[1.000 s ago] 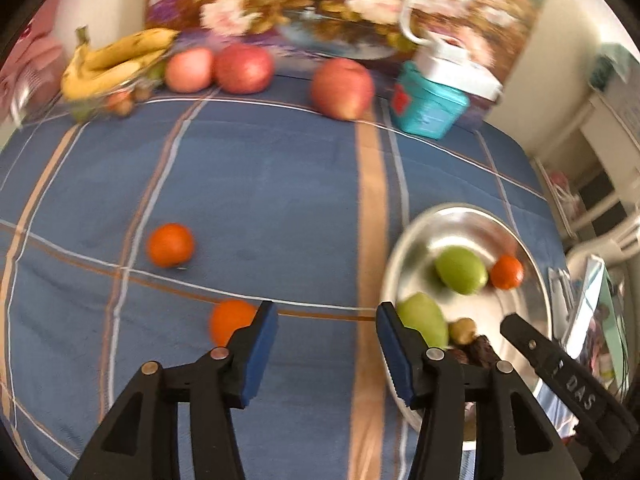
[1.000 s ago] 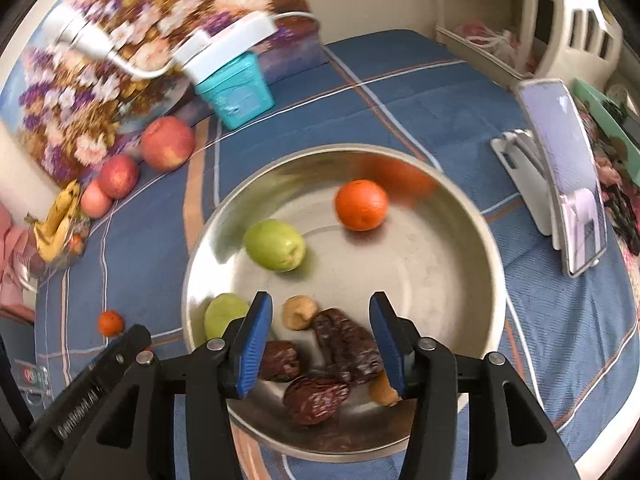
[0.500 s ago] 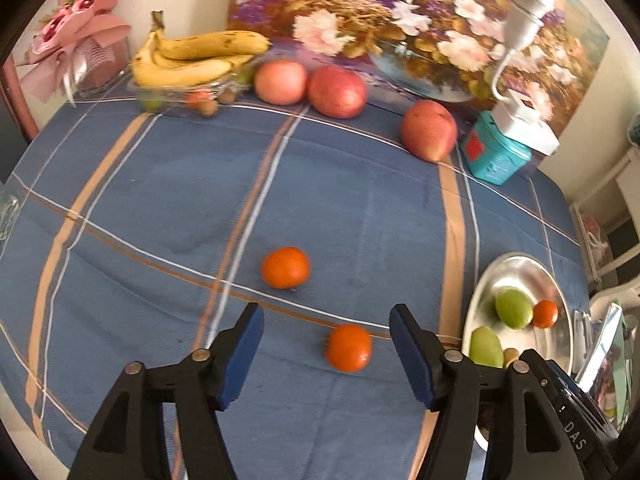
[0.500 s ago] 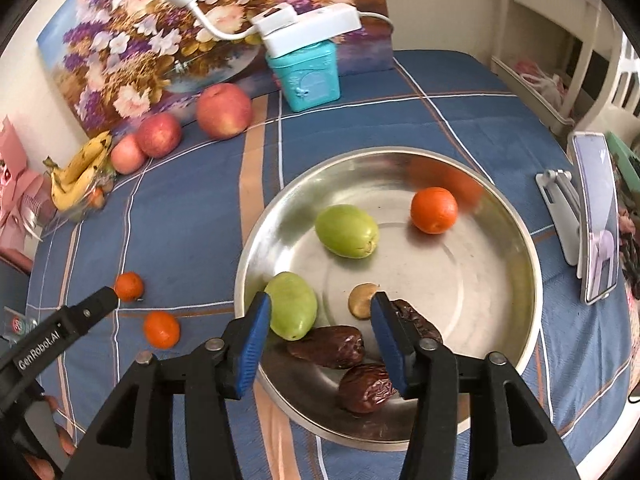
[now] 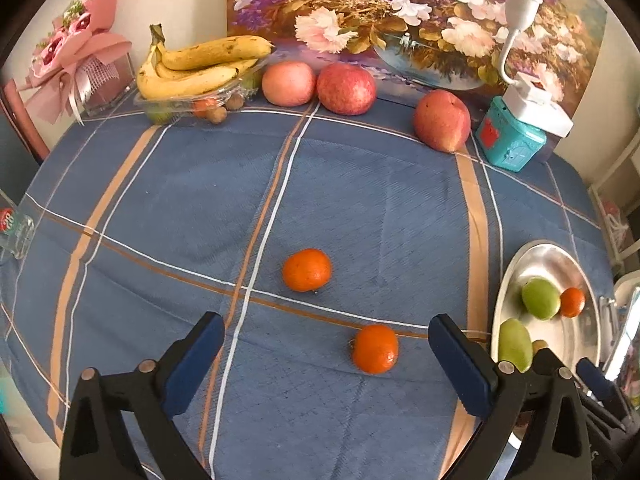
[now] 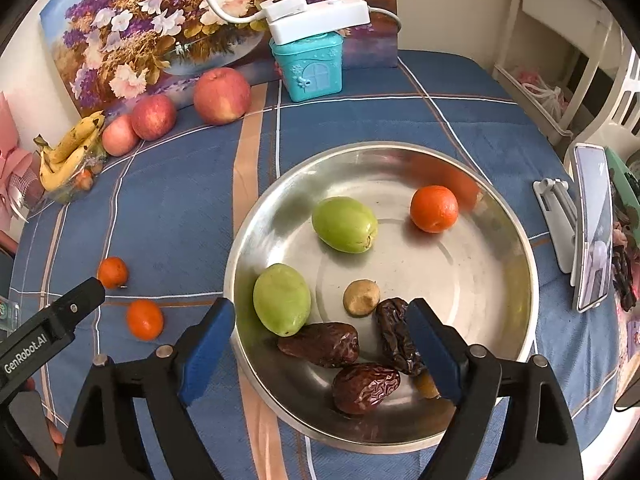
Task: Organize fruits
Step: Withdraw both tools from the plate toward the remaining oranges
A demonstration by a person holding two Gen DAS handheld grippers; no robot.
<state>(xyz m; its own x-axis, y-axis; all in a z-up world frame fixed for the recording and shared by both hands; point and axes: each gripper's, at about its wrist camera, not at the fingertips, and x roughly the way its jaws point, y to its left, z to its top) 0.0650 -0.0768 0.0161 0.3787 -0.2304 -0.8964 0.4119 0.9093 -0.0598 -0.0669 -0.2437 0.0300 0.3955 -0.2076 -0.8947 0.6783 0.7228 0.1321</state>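
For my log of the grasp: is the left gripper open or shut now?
Open. The left gripper has its blue pads wide apart, holding nothing; an orange lies between them.

1. The left wrist view looks down and forward over the blue striped tablecloth (image 5: 360,184) toward the flower painting (image 5: 400,12) on the back wall.
2. The right wrist view sits close above the metal plate (image 6: 516,248), angled down.
3. Both views share the plate, two loose oranges and the back-row fruit.

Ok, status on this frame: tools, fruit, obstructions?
Left tool open, empty. Right tool open over bowl. Two oranges loose on cloth. Nothing blocking.
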